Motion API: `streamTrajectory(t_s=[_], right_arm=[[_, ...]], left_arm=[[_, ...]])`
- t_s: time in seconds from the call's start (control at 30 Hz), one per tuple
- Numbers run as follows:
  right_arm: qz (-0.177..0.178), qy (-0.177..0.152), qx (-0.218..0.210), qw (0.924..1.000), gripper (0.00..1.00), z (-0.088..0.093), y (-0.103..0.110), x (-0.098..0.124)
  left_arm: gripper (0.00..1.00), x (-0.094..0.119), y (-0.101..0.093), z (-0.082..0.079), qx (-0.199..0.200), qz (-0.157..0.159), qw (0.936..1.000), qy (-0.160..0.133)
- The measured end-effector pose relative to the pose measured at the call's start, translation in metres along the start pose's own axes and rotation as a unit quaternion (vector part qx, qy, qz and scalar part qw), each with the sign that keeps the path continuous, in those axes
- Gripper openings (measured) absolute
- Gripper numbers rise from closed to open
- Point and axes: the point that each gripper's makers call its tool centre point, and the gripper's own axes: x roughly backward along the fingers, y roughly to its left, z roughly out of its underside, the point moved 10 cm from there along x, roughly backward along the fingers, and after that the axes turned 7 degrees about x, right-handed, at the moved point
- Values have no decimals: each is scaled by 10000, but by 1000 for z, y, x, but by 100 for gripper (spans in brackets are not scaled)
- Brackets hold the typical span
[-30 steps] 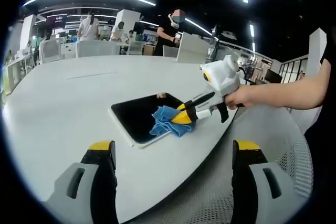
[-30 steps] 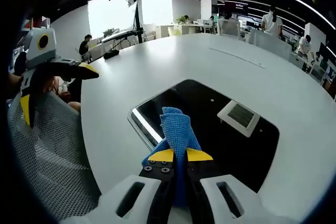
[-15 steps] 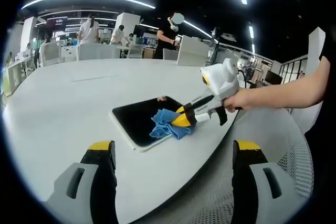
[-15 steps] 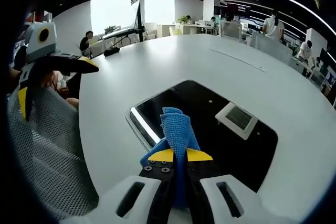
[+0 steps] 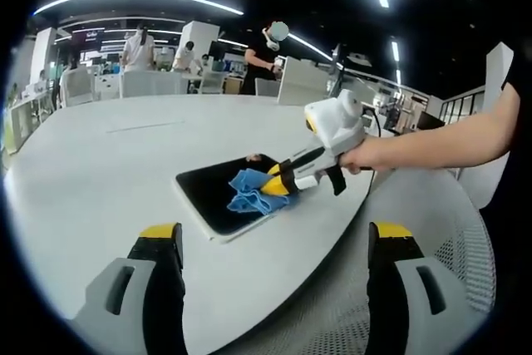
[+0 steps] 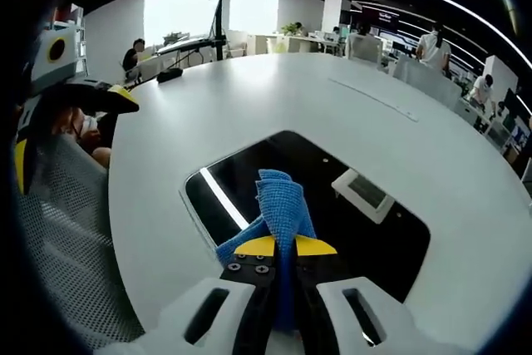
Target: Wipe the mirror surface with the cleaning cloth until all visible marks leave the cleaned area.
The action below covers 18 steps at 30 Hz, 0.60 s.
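Right hand-held gripper (image 6: 278,247): jaws closed tight on the blue cleaning cloth (image 6: 278,205), the cloth pressed onto the near part of the mirror (image 6: 349,230). Mirror: dark rectangular panel lying flat on the white desk (image 6: 249,97), near the desk's near edge, reflecting a ceiling fixture. Left hand-held gripper (image 5: 274,234): jaws spread wide, nothing held, poised over the near desk edge, well apart from the mirror. A mesh chair (image 6: 58,230) stands left of the desk

Bare table (image 5: 100,164) around mirror (image 5: 212,193)
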Motion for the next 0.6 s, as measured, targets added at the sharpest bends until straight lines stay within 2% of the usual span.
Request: streamTrajectory(t_s=[0.33, 0.6], right_arm=[[119, -1, -60, 9999, 0, -5, -15, -10], [240, 161, 146, 9995, 0, -14, -26, -19]], left_arm=[[91, -1, 0, 0, -6, 18, 10000, 17], [91, 1, 1, -1, -9, -50, 9999, -98]])
